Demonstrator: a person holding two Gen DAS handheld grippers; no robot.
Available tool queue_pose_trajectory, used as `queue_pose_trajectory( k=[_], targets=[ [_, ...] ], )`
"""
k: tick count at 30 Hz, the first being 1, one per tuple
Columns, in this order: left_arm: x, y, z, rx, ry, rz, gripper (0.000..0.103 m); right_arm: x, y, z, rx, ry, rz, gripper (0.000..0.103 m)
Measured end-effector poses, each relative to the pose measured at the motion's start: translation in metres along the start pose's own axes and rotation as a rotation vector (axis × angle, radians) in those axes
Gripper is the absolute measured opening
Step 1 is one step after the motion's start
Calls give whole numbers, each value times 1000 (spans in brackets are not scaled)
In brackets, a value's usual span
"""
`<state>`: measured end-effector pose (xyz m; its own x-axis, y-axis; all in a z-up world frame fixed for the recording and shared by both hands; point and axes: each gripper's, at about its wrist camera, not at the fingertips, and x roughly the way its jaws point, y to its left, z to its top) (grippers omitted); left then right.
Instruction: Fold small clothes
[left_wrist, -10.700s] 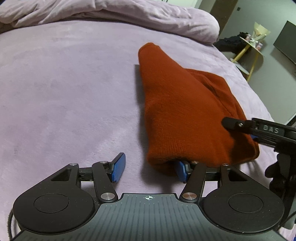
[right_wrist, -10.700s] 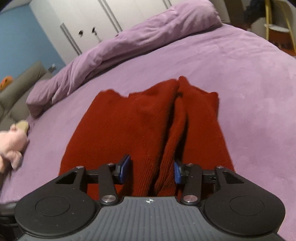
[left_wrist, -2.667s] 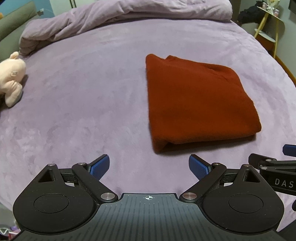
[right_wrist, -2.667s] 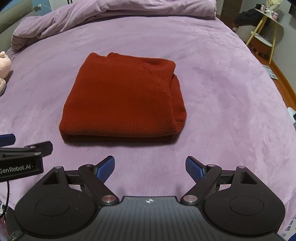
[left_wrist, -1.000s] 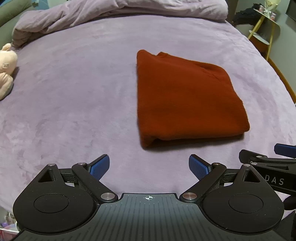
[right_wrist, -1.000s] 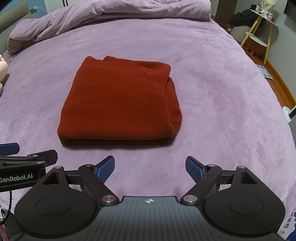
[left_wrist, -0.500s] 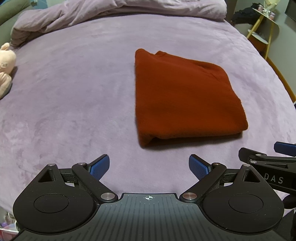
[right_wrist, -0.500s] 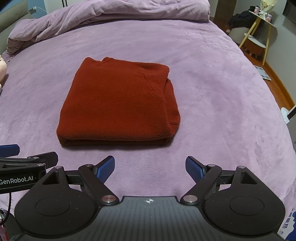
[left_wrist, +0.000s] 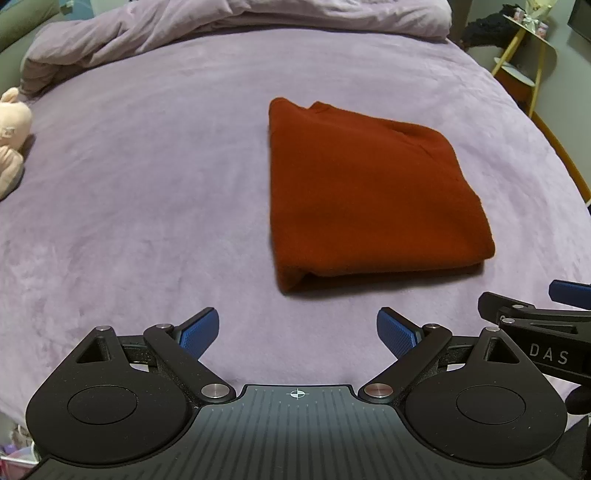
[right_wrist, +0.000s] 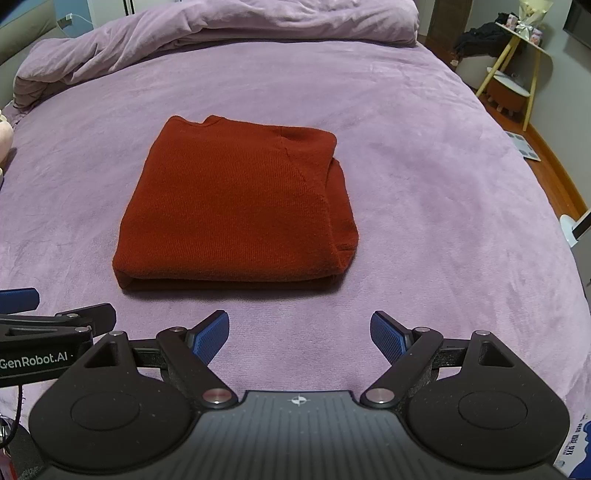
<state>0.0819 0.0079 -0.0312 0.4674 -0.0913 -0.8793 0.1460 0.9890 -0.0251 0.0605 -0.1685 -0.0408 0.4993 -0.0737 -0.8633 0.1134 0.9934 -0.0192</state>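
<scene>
A rust-red knitted garment (left_wrist: 362, 195) lies folded into a compact rectangle on the purple bed cover (left_wrist: 147, 184); it also shows in the right wrist view (right_wrist: 236, 206). My left gripper (left_wrist: 298, 332) is open and empty, held back from the garment's near edge. My right gripper (right_wrist: 300, 334) is open and empty too, just short of the near fold. Each gripper's side shows in the other's view: the right gripper (left_wrist: 546, 325) at the right edge, the left gripper (right_wrist: 48, 328) at the left edge.
A bunched purple duvet (right_wrist: 221, 26) lies along the far side of the bed. A pink plush toy (left_wrist: 11, 147) sits at the left edge. A yellow-legged side table (right_wrist: 517, 62) and wood floor are off the right side.
Both grippers have let go of the garment, which is now folded flat, and have drawn back to the near side of the bed. In the last second they barely moved.
</scene>
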Motion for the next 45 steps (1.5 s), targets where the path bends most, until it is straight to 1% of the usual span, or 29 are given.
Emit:
queue_pose_trajectory(
  k=[15,24,28,31,35,45],
  targets=[
    [-1,0,2,8,0,-11,96,-3,2,2,1,-3,-3,84],
    [-3,-1,4,11,-7,-38,94,-4,4,3,2,-3,-7,84],
    [-5,-1,3,17,-21,-62,94,-4,4,3,1,0,-10,84],
    [-8,-3,2,33,-49,-45,94,-3,4,4,3,3,-11,84],
    [-8,-7,1,63,-51,3,94,-2,3,4,8,6,-16,84],
    [-4,-7,1,71,-26,16,94,-1,3,3,6,5,-29,84]
  ],
)
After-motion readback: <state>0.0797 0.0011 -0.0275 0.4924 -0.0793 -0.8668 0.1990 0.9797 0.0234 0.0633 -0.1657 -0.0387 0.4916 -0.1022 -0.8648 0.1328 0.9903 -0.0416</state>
